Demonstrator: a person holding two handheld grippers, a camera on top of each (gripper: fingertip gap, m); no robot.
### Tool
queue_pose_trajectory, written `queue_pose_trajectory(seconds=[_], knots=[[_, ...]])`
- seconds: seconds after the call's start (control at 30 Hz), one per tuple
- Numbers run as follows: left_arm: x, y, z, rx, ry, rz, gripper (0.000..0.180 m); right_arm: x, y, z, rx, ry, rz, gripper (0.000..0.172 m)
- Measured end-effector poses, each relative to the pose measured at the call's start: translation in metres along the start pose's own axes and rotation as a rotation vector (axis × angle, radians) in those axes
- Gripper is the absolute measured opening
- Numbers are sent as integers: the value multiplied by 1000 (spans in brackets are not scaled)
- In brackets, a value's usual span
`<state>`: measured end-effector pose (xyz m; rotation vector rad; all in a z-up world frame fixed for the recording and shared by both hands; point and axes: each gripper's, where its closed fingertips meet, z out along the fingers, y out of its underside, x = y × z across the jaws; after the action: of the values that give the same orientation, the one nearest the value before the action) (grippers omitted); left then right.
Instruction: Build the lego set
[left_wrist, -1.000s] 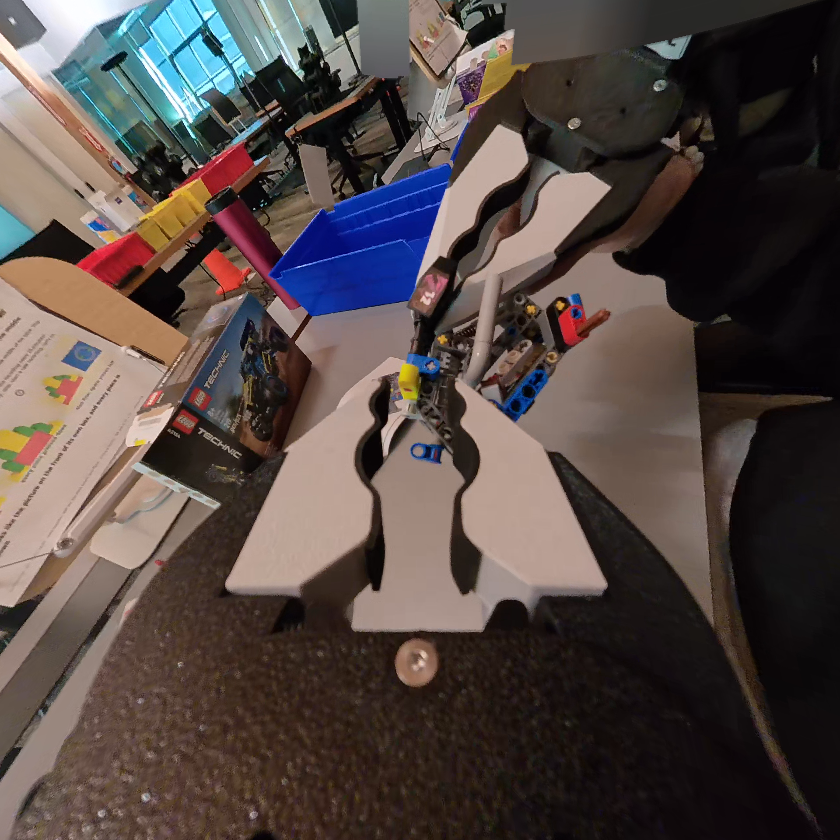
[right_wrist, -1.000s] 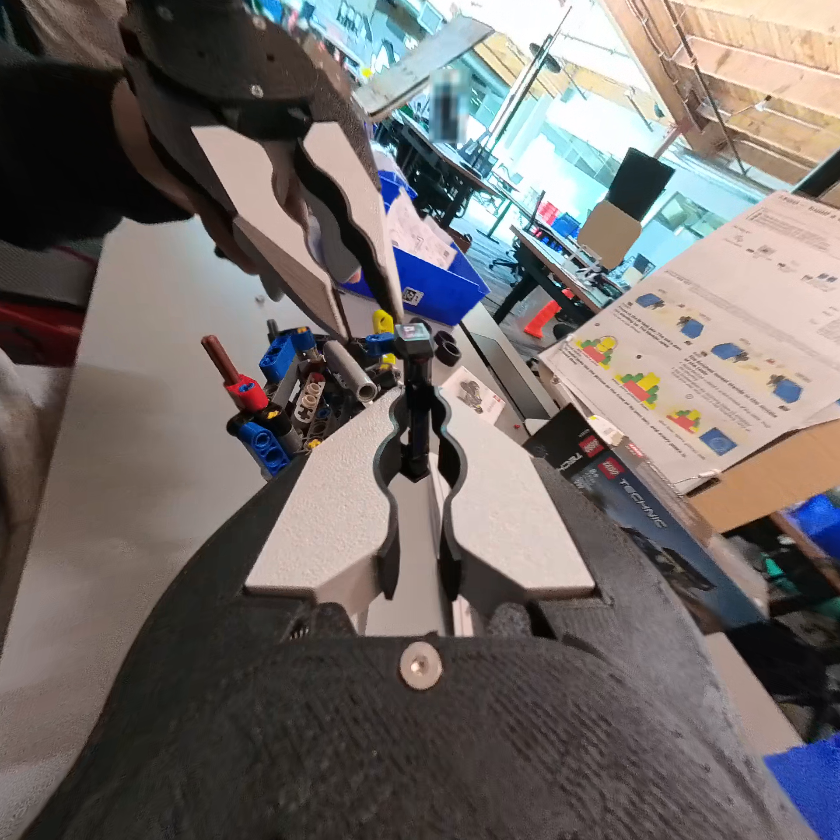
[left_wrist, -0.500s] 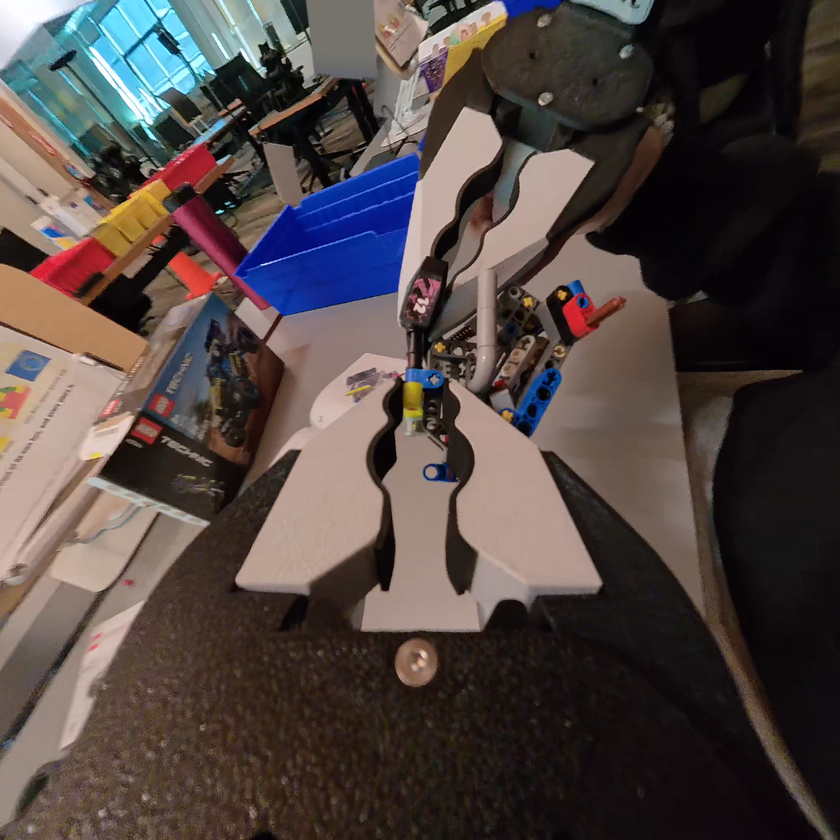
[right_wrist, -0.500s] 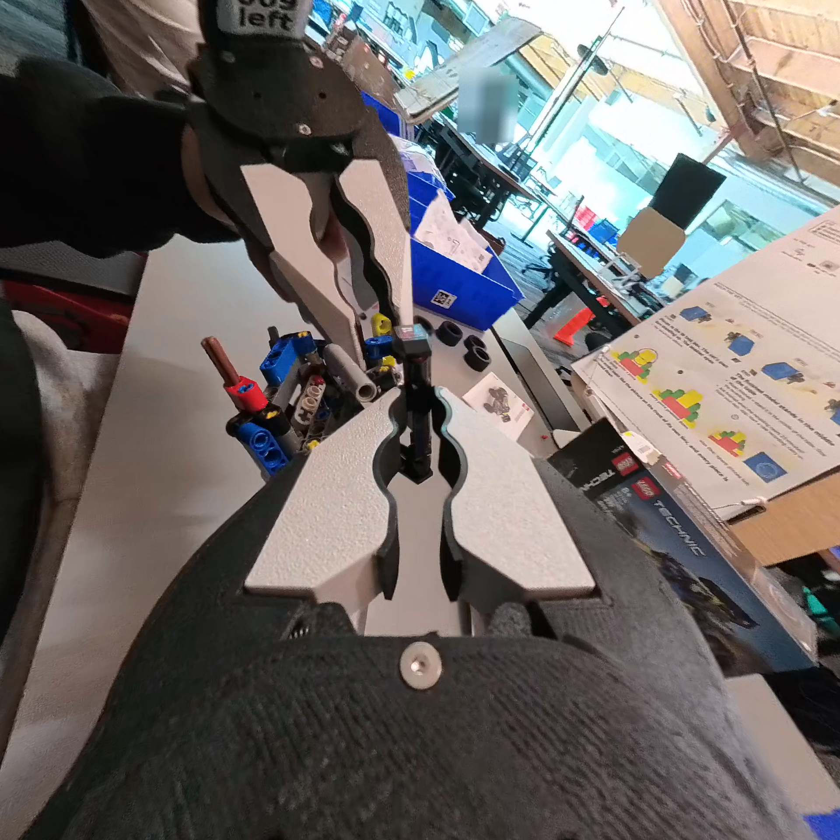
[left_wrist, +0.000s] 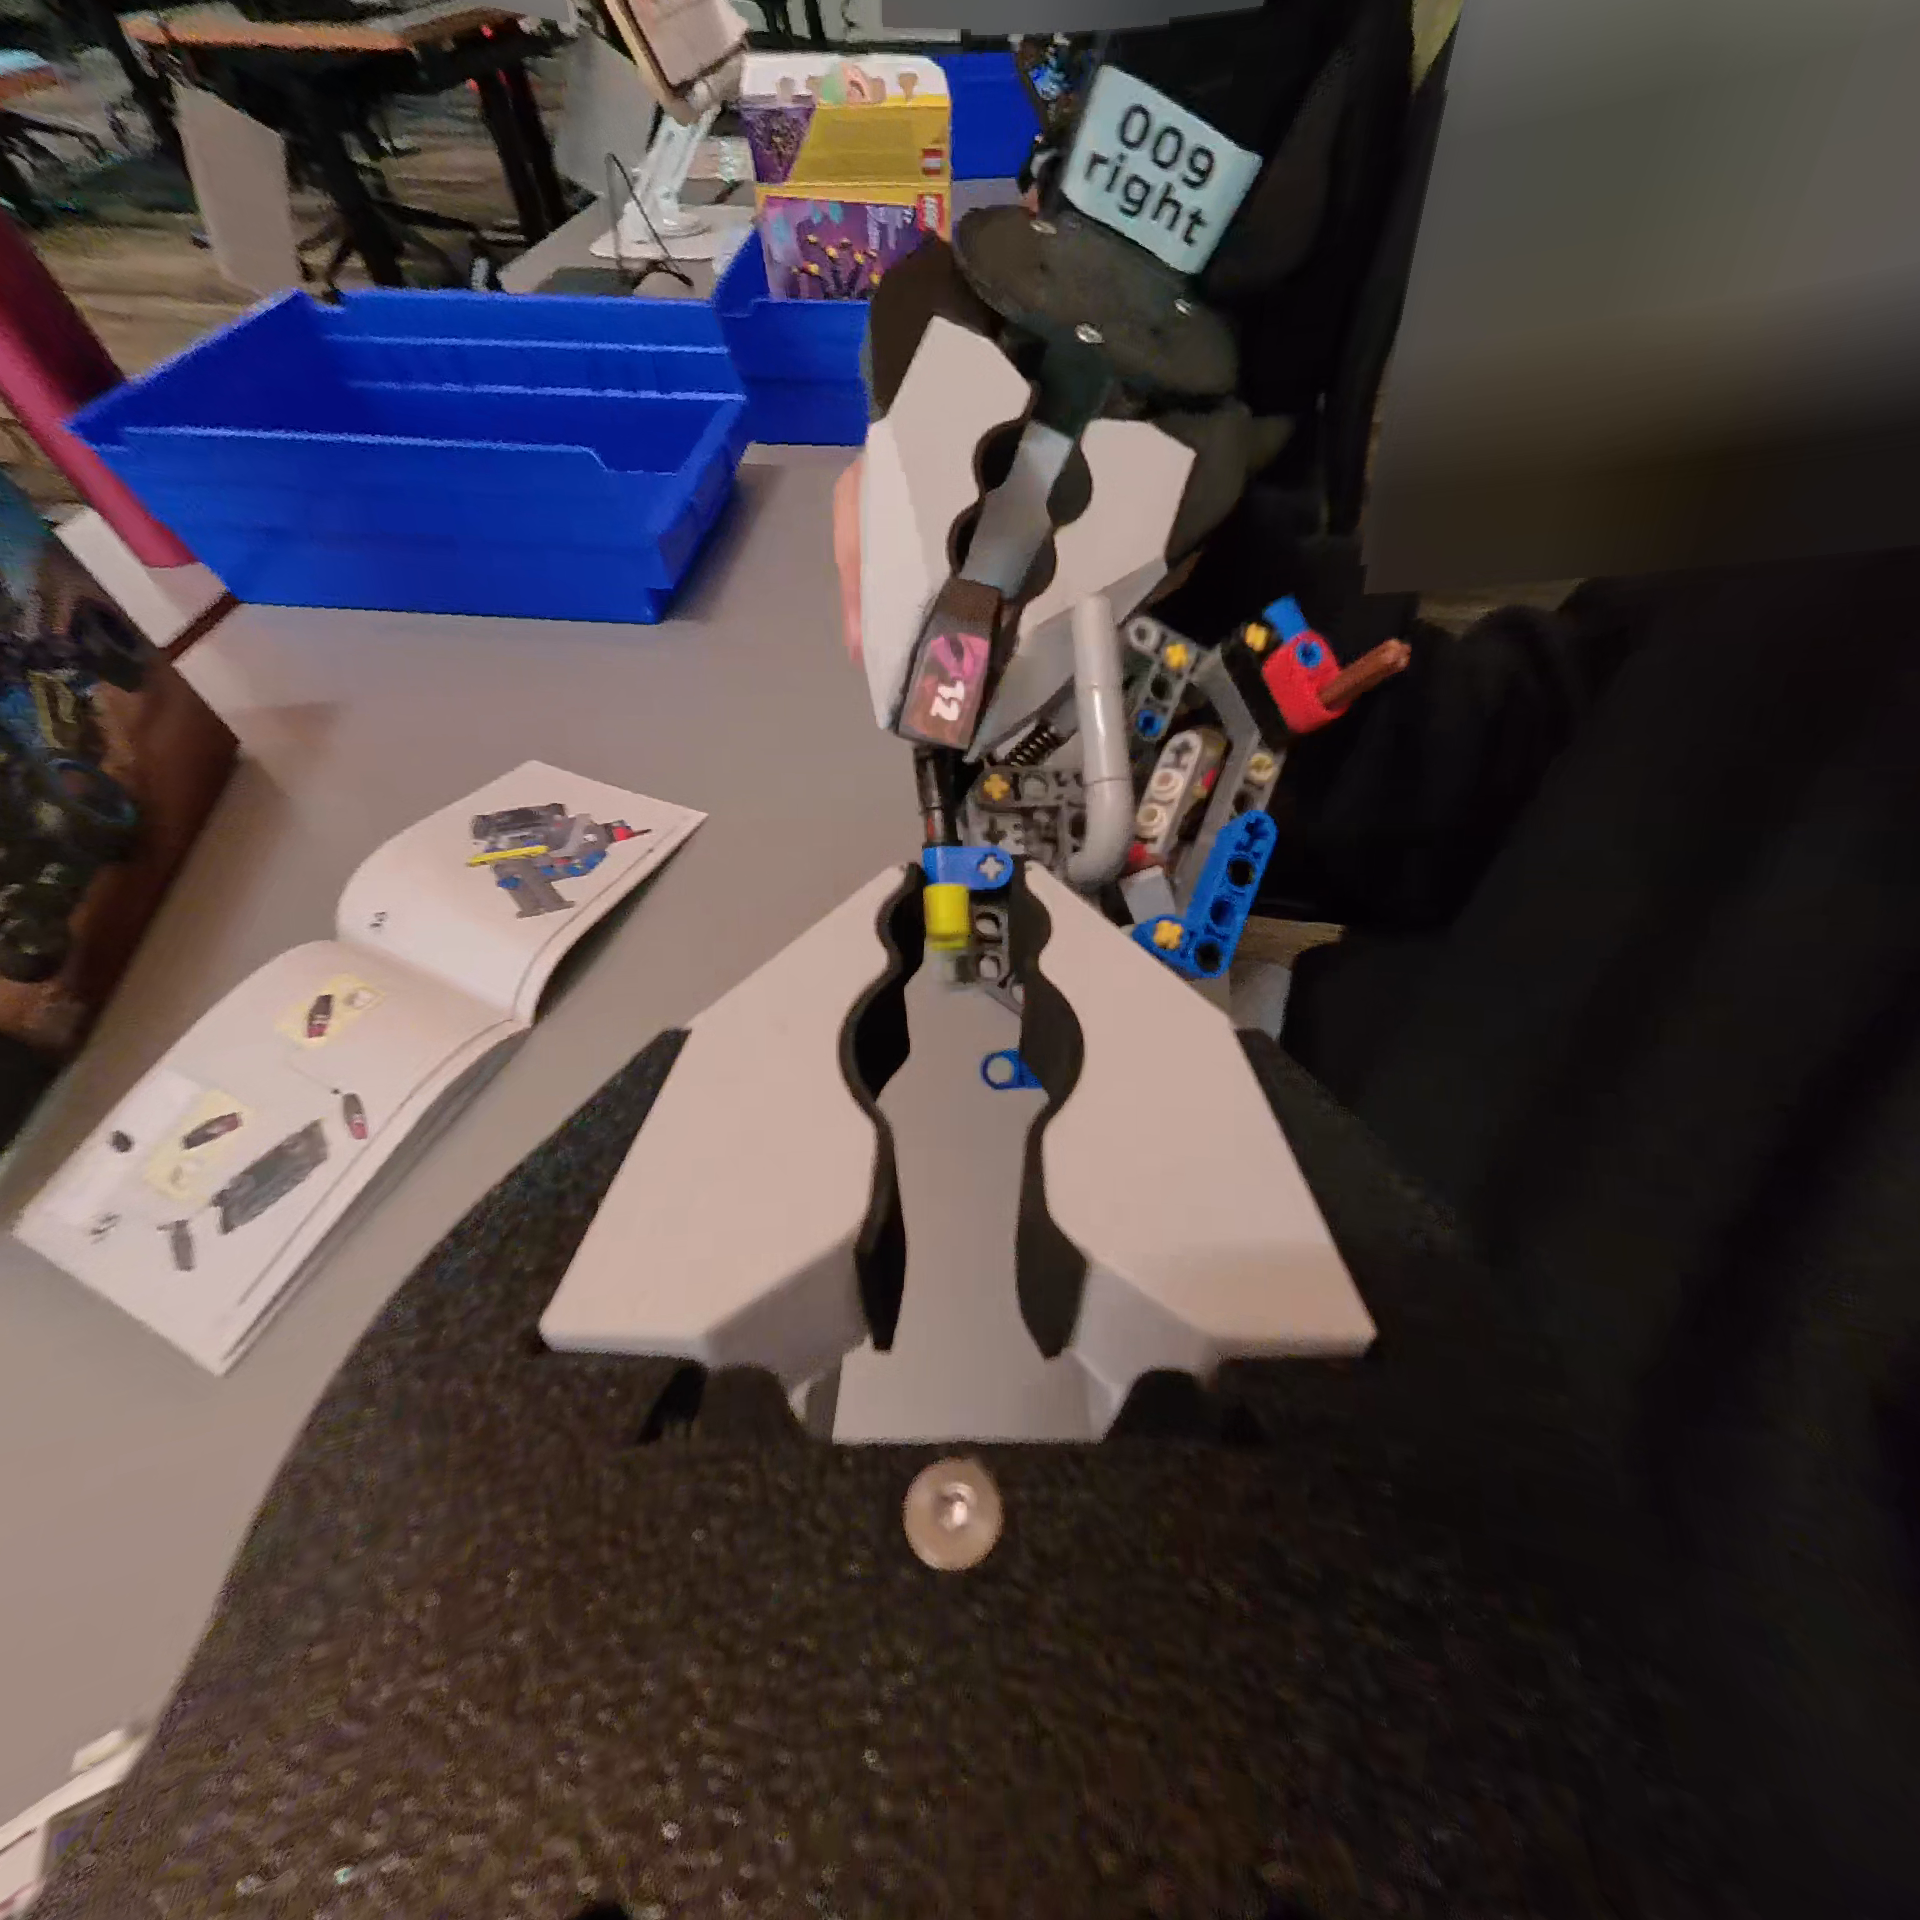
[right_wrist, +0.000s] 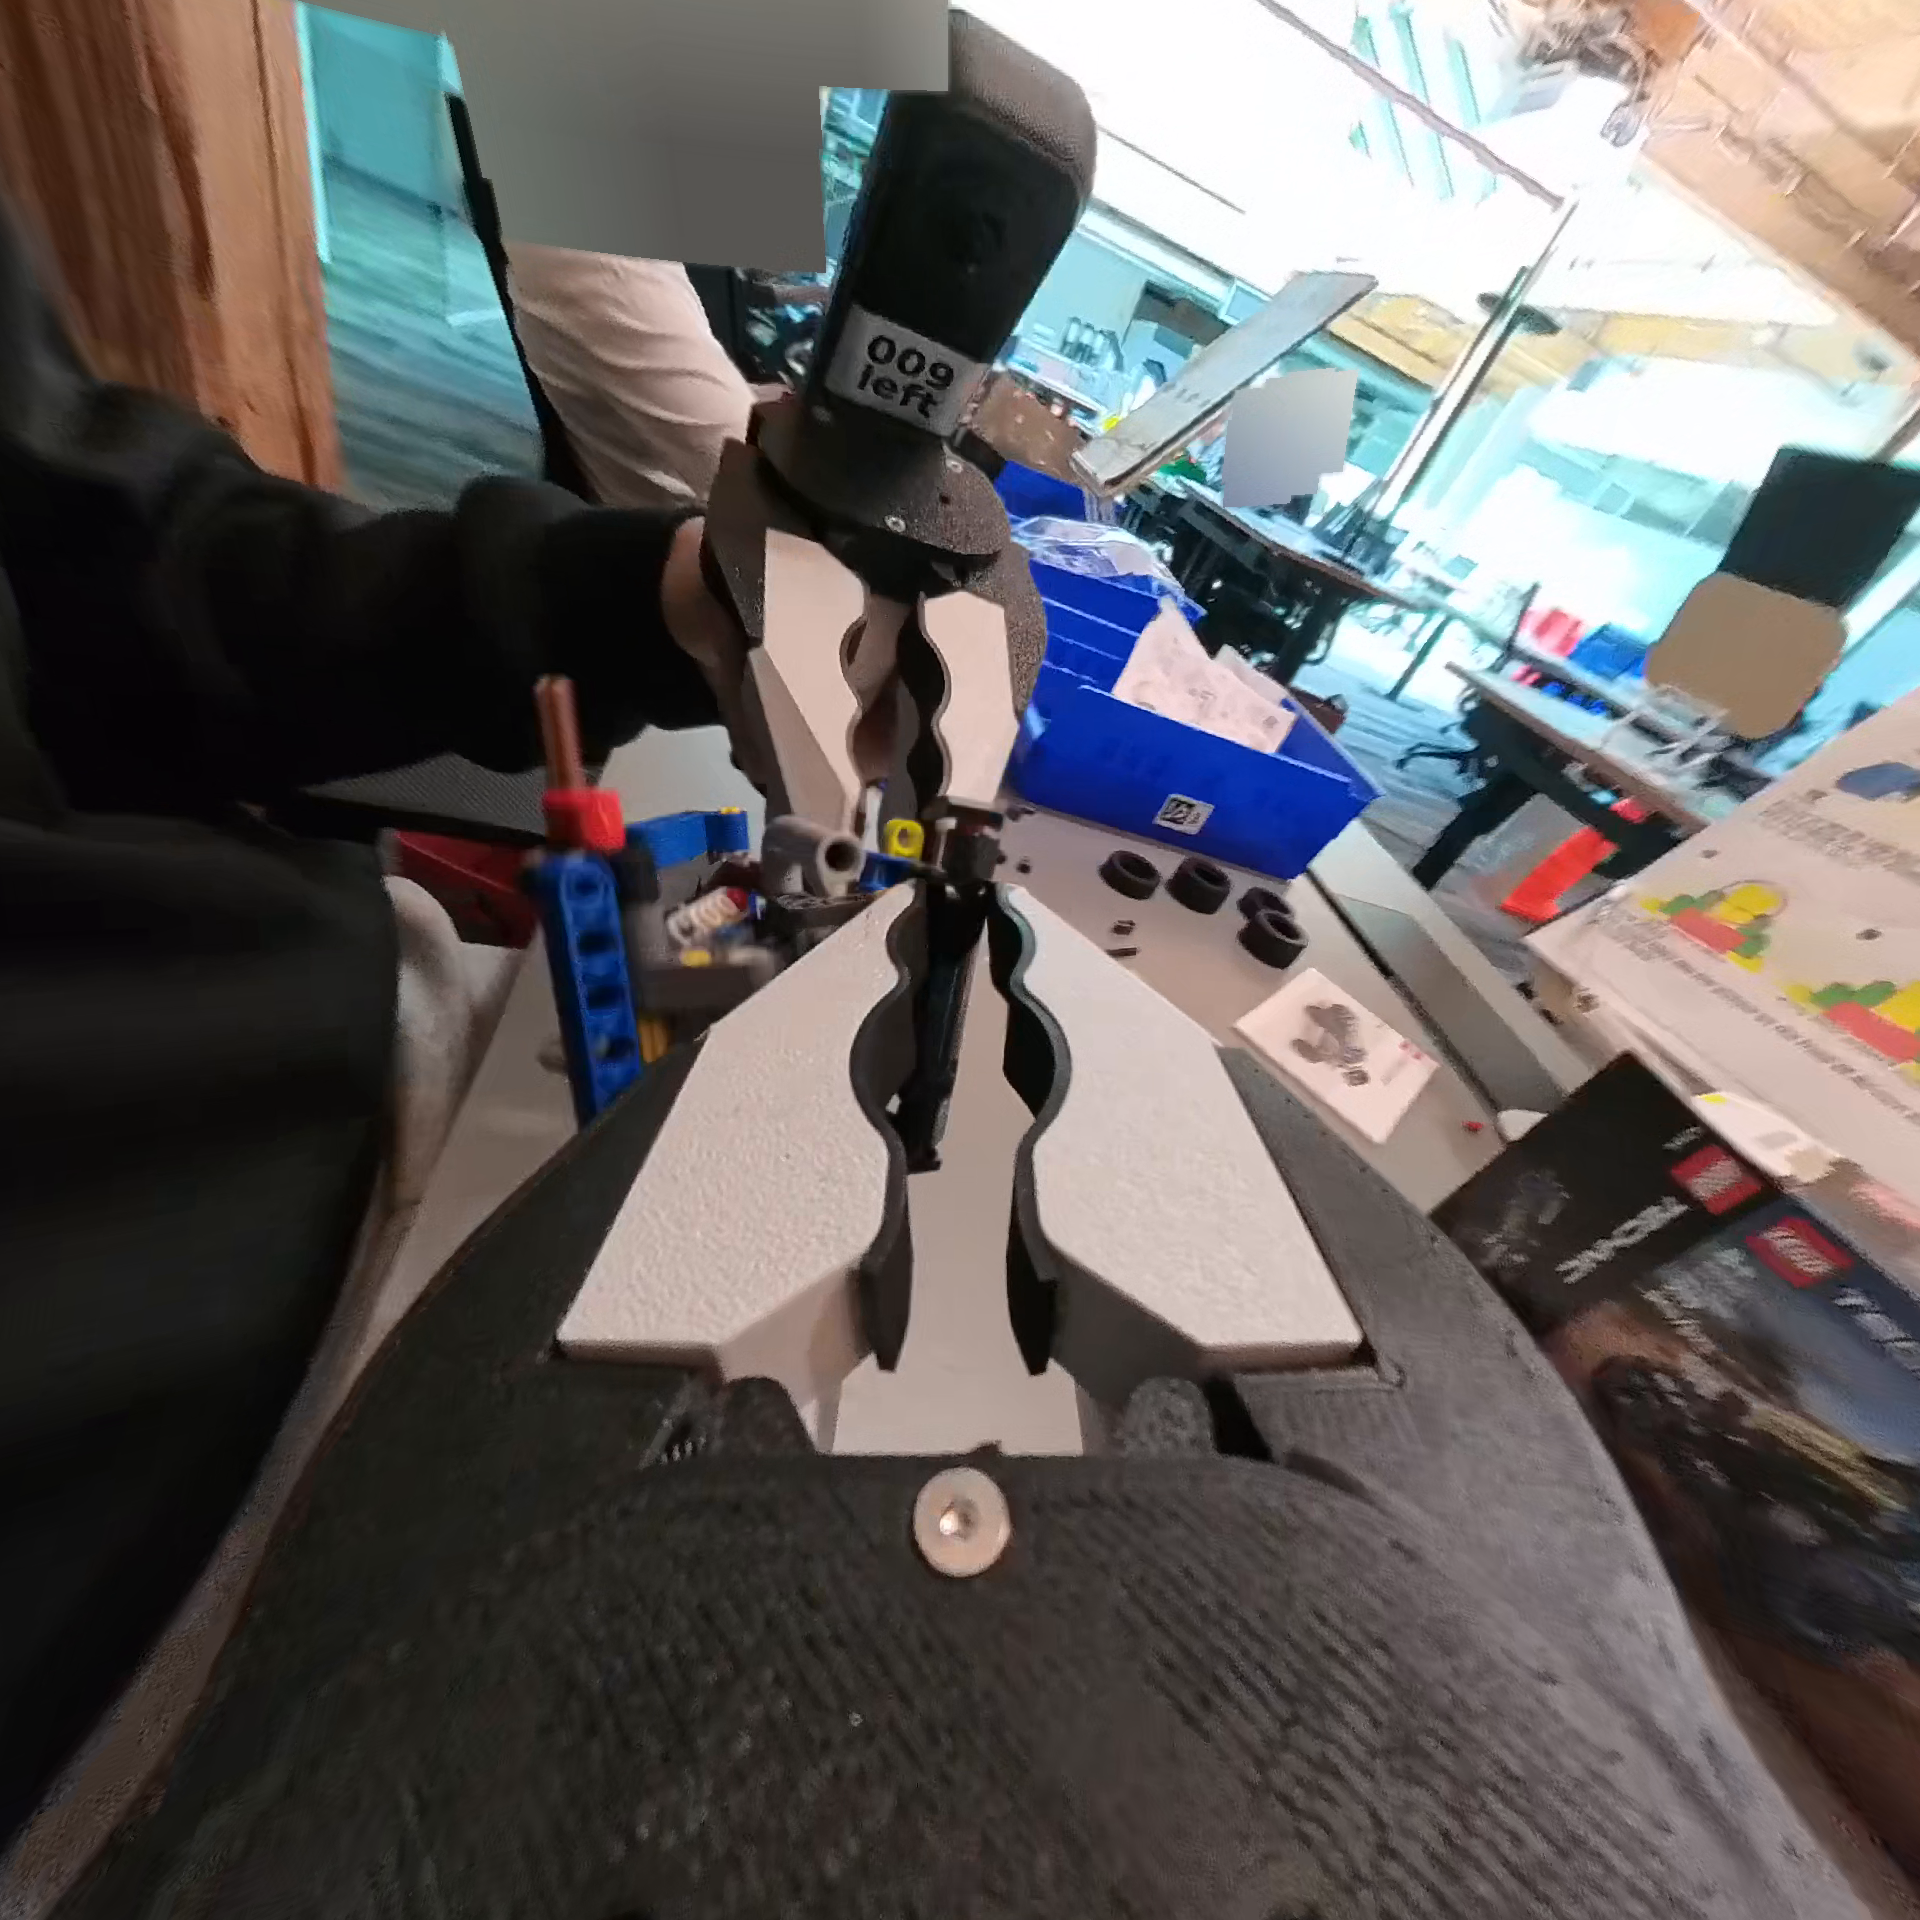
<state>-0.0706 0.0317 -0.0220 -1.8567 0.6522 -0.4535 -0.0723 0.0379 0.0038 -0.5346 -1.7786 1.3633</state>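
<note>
My left gripper (left_wrist: 966, 883) is shut on the blue-and-yellow end (left_wrist: 951, 894) of a small grey, blue and red brick model (left_wrist: 1143, 790) held over the grey table (left_wrist: 520, 707). My right gripper (right_wrist: 951, 899) is shut on a long black panel piece (right_wrist: 940, 1029), and its top end meets the model right beside the left fingertips. In the left wrist view the right gripper (left_wrist: 940, 727) comes down from above with the panel's pink-stickered face (left_wrist: 951, 675) showing. In the right wrist view the left gripper (right_wrist: 883, 810) reaches down onto the model (right_wrist: 592, 935).
Blue bins (left_wrist: 416, 457) stand at the back. An open instruction booklet (left_wrist: 416, 987) lies to the left. A small blue loose piece (left_wrist: 1008, 1070) lies under my left fingers. Several black tyres (right_wrist: 1195, 883), a leaflet (right_wrist: 1330, 1049) and a dark product box (right_wrist: 1662, 1226) lie to the right. My left and right fingertips are right by each other.
My left jaws closed onto the model's blue-and-yellow end and stayed there. Both grippers and the model swung round, so the booklet now shows. The right gripper kept hold of the black panel.
</note>
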Motion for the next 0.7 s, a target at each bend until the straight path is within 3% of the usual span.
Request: queue_pose_trajectory(seconds=[0.23,0.5,0.7], knots=[[-5,13,4,127,131,-176,13,3,21,5,37,-92,229,7],[-30,41,-11,294,184,-426,12,16,51,36,-5,-17,368,6],[-32,54,-21,323,151,-390,12,11,58,51,-33,-23,404,7]])
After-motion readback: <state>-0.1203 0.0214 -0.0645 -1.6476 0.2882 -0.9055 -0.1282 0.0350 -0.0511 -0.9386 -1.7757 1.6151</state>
